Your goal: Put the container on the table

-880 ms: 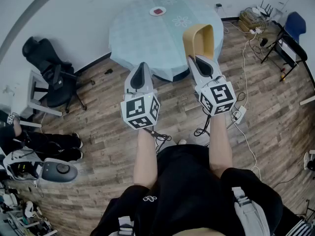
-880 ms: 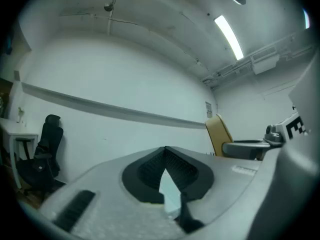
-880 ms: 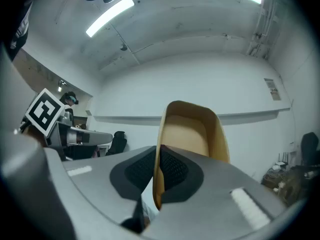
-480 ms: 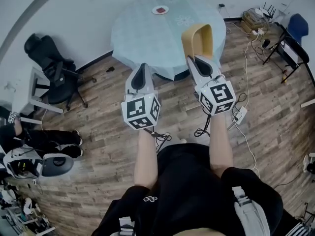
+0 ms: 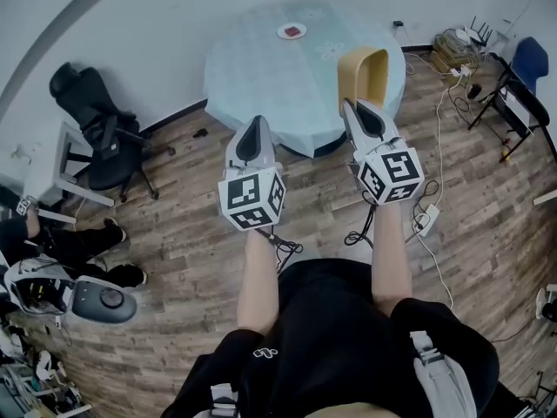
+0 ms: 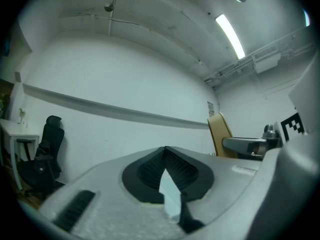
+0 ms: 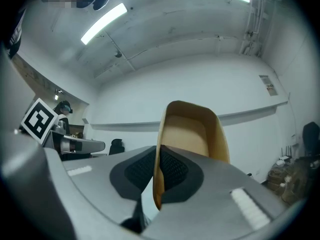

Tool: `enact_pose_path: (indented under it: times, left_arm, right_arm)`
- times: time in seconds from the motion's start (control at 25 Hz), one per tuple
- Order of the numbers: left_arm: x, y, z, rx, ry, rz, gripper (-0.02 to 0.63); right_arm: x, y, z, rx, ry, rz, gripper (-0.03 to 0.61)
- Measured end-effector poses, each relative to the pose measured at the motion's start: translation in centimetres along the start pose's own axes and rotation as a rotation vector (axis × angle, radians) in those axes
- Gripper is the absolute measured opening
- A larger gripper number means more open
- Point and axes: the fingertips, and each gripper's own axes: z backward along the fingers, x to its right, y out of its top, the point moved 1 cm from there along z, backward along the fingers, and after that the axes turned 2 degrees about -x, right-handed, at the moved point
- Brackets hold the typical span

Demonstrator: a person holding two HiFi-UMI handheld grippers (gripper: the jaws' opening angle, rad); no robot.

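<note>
A tan, open-topped container is held in the air at the near right edge of the round table, which wears a pale blue cloth. My right gripper is shut on the container's wall; in the right gripper view the wall stands pinched between the dark pads with the container's hollow rising above them. My left gripper hangs level beside it, shut with nothing between its jaws. In the left gripper view the container shows at the right.
A small white dish with something red lies at the table's far side. A black office chair stands at the left. Cables and a power strip lie on the wooden floor at the right, with more gear by the wall.
Both grippers and the container have shifted slightly toward the table and to the right; the grip on the container is unchanged.
</note>
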Motion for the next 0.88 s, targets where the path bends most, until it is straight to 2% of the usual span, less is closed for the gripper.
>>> enact_pose_path:
  times: [0.12, 0.28, 0.44, 0.68, 0.88]
  left_arm:
    - [-0.9, 0.2, -1.1, 0.005, 0.0, 0.0, 0.005]
    - [-3.8, -0.2, -3.1, 0.008, 0.027, 0.023, 0.005]
    - [-7.1, -1.1, -7.2, 0.016, 0.038, 0.048, 0.005]
    - [-13.1, -4.2, -18.4, -0.025, 0.021, 0.107, 0.005]
    - [-18.3, -6.6, -29.2, -0.123, -0.021, 0.139, 0.005]
  right_arm:
    - [0.5, -0.1, -1.6, 0.002, -0.005, -0.002, 0.021]
    - [-0.1, -0.9, -5.5, -0.02, 0.029, 0.016, 0.023]
    - [1.0, -2.3, -10.3, -0.032, 0.029, 0.034, 0.023]
    - [5.2, -5.7, -20.8, -0.048, -0.025, 0.039, 0.023]
    - [8.5, -9.0, -31.7, -0.107, -0.069, 0.007, 0.023]
